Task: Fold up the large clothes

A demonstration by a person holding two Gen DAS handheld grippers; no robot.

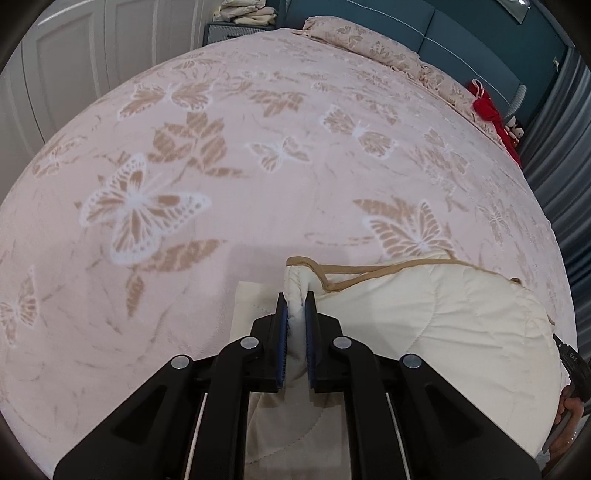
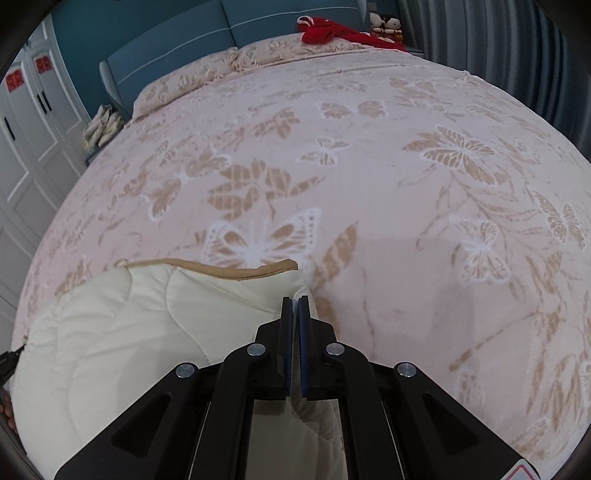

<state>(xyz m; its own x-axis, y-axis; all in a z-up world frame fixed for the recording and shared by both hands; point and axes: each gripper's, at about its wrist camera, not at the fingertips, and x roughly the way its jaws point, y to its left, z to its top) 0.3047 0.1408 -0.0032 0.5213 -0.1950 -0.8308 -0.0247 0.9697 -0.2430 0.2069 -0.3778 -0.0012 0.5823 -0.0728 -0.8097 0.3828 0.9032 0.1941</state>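
Observation:
A cream quilted garment point(image 1: 424, 317) with tan trim lies on the near part of the bed, folded over itself. My left gripper point(image 1: 295, 295) is shut on a thick bunched fold at the garment's left corner, and the padding bulges between the blue pads. In the right wrist view the same cream garment point(image 2: 129, 325) spreads to the left. My right gripper point(image 2: 294, 298) is shut on the thin edge at its right corner, just below the tan trim point(image 2: 221, 270). The part of the cloth under both grippers is hidden.
The bed point(image 1: 258, 147) carries a pink blanket with butterfly prints. A pillow point(image 1: 369, 44) lies by the blue headboard point(image 2: 177, 48). Red clothing point(image 2: 332, 31) sits at the far corner by grey curtains point(image 2: 498, 40). White wardrobe doors point(image 2: 26, 147) stand on the left. A hand point(image 1: 570, 417) shows at the edge.

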